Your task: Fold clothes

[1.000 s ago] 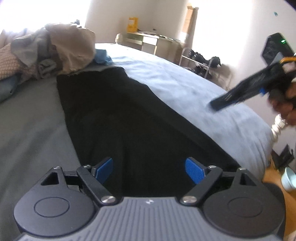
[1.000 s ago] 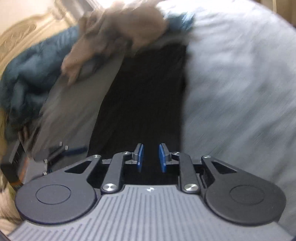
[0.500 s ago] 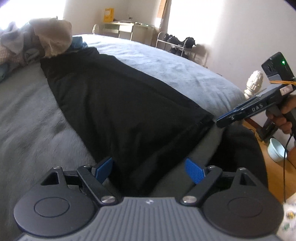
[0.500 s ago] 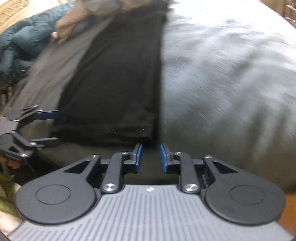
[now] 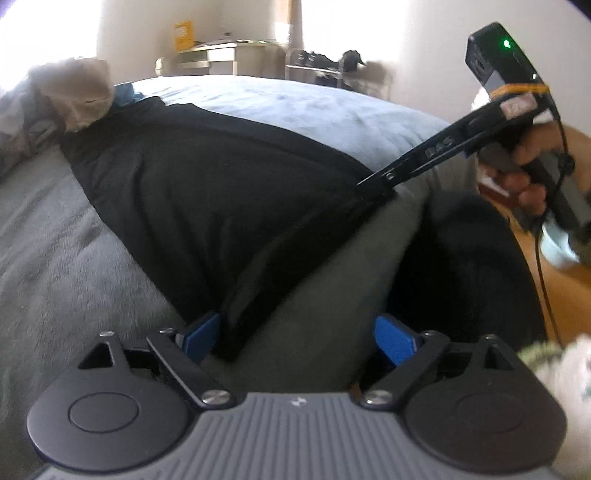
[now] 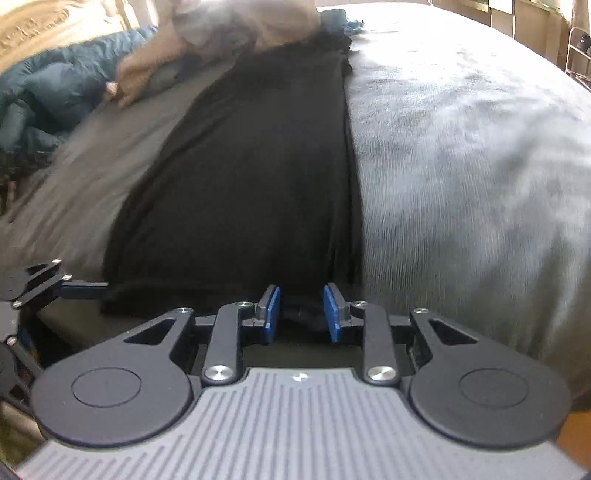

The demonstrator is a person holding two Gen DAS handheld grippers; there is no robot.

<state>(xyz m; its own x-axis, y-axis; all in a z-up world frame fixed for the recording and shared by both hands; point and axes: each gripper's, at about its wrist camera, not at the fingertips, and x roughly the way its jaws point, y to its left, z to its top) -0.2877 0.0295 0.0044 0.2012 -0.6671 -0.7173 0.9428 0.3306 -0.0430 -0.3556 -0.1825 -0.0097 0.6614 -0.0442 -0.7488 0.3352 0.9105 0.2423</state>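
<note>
Bedroom: both grippers have dropped to the black garment's [image 6: 251, 166] near hem; left gripper [image 5: 295, 336] widening, right gripper [image 6: 301, 310] parting, seemingly releasing cloth.

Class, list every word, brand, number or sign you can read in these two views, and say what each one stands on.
"DAS": pale letters, blurred, on the side of the right gripper in the left wrist view.
Pale label on that gripper's body: too blurred to read.
Yellow box on the far desk: print too small to read.
Right wrist view: no readable text.
</note>
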